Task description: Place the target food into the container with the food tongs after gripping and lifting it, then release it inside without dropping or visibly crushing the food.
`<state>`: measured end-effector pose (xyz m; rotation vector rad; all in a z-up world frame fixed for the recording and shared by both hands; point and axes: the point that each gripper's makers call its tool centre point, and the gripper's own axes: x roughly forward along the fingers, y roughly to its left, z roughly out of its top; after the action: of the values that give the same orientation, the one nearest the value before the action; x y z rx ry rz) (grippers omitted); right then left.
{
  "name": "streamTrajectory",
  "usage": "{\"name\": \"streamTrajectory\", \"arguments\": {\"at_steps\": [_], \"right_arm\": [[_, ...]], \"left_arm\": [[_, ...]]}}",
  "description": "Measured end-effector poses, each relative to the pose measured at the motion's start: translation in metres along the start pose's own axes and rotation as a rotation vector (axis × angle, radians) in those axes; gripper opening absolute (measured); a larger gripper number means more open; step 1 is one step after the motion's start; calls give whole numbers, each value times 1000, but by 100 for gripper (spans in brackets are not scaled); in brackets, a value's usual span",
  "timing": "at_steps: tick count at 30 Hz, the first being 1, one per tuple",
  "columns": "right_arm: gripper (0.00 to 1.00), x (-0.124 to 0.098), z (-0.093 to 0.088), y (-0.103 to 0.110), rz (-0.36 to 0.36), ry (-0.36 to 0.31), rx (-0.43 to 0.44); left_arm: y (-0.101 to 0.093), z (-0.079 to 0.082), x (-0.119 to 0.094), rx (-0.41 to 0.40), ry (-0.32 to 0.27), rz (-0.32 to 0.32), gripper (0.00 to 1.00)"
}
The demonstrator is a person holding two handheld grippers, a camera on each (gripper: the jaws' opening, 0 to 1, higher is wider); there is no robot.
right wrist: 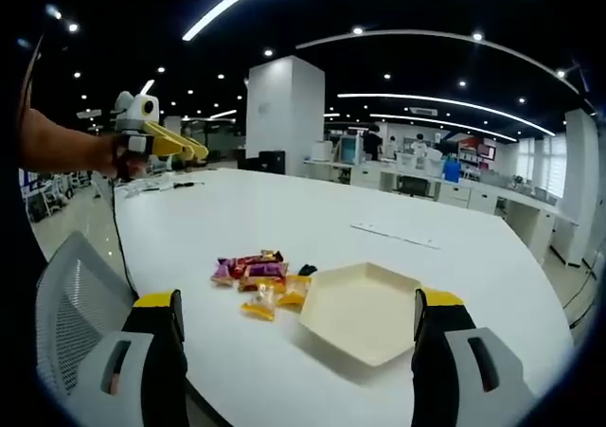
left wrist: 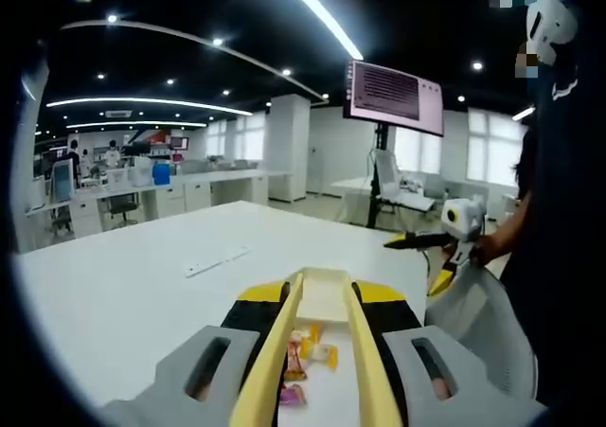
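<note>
Several wrapped snack packets [right wrist: 258,277] lie in a small pile on the white table [right wrist: 312,209]. Just right of them stands an empty beige container [right wrist: 365,311]. My right gripper [right wrist: 298,300] hangs open above both, its jaws wide apart with nothing between them. My left gripper [left wrist: 317,293] is shut on yellow food tongs [left wrist: 275,351]. Between the tongs' arms I see the snack packets [left wrist: 305,359] below and the container [left wrist: 323,293] beyond. In the right gripper view the left gripper [right wrist: 142,129] holds the tongs [right wrist: 175,143] in the air, far to the left of the pile. The right gripper [left wrist: 426,261] shows in a hand at the right.
A flat white strip [right wrist: 393,235] lies farther back on the table. A white mesh chair [right wrist: 76,304] stands at the table's near edge, and a person [left wrist: 559,219] stands beside it. A monitor on a stand [left wrist: 393,96] rises beyond the table.
</note>
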<state>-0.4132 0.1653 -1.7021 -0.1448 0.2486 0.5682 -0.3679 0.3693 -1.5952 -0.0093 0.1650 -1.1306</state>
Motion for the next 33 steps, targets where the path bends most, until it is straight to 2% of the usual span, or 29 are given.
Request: {"name": "streamTrajectory", "arguments": {"at_steps": [2, 3, 9, 13, 16, 17, 20, 23, 25, 30, 33], "right_arm": [[99, -1, -1, 0, -3, 5, 0], [99, -1, -2, -1, -3, 8, 3], [99, -1, -3, -3, -15, 8, 20], [99, -2, -2, -5, -26, 0, 14], [99, -1, -2, -5, -28, 0, 10], [99, 0, -5, -5, -40, 20, -8], [99, 0, -4, -5, -43, 16, -16], [99, 0, -6, -7, -47, 28, -3], [99, 0, -7, -8, -49, 27, 2], [99, 2, -11, -5, -31, 46, 10], [99, 2, -11, -3, -25, 46, 1]], "left_arm": [[3, 9, -1, -26, -49, -3, 23], [5, 10, -2, -24, -50, 0, 23], [18, -6, -2, 28, 16, 42, 22], [19, -17, -1, 39, 38, 33, 22], [23, -34, 3, 61, 90, 17, 22], [28, -44, 3, 89, 123, 24, 22], [37, -57, 6, 85, 125, 28, 22], [51, -79, 7, 87, 178, 52, 21], [57, -88, 7, 63, 189, 60, 21], [81, -119, 6, 41, 225, 137, 21], [83, -129, 9, 27, 233, 162, 21]]}}
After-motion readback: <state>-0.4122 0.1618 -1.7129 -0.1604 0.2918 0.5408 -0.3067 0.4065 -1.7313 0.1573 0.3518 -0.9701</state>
